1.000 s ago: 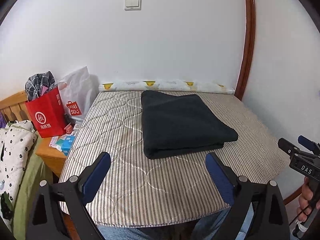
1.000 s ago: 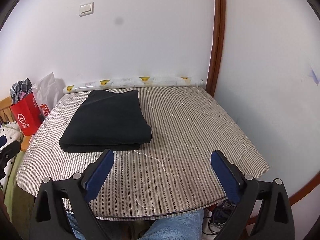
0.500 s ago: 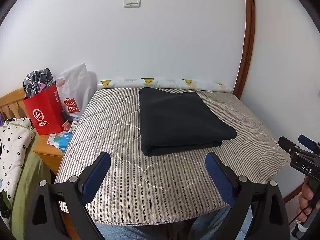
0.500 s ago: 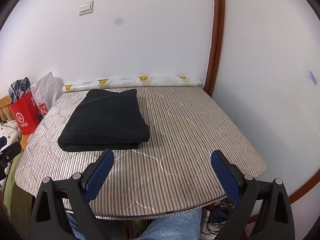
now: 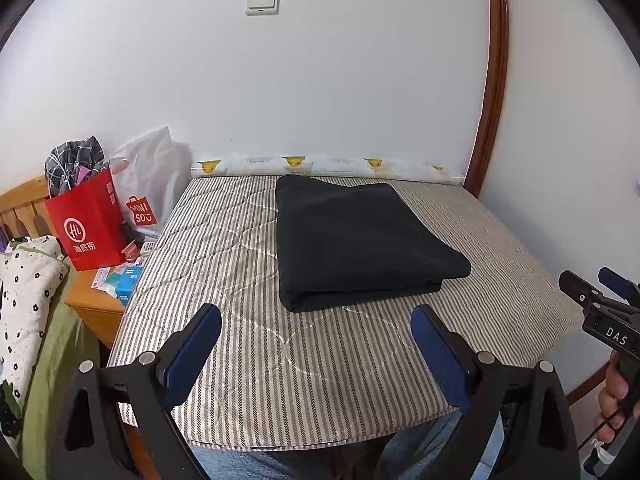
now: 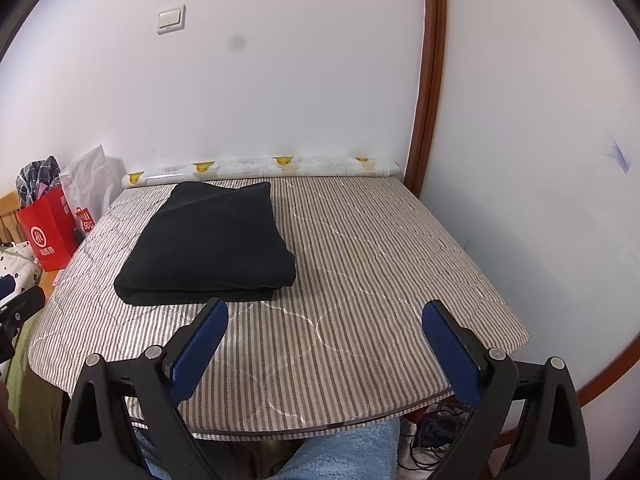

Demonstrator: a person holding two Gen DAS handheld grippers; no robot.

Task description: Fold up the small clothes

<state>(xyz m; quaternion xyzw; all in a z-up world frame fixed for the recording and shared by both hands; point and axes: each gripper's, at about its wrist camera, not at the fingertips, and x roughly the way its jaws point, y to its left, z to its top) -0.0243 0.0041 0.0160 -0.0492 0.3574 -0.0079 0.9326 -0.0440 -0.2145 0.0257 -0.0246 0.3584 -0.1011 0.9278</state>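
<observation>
The black garment (image 5: 360,240) is lying as a neat folded rectangle on the striped tabletop (image 5: 280,380), towards the far side near the wall, with its thick folded edge facing the person. By the look of it, the folding itself is done or very nearly so. The left gripper (image 5: 316,344) is hovering over the near edge, its blue fingers (image 5: 192,352) spread wide and holding nothing. The right gripper (image 6: 326,344) is doing the same, level and pointing forward, fingers (image 6: 452,356) wide apart and empty, the garment off to its left. Both are sitting well clear of the cloth. The next move probably calls for either a last tidy of the stack or a reach for a fresh piece.
</observation>
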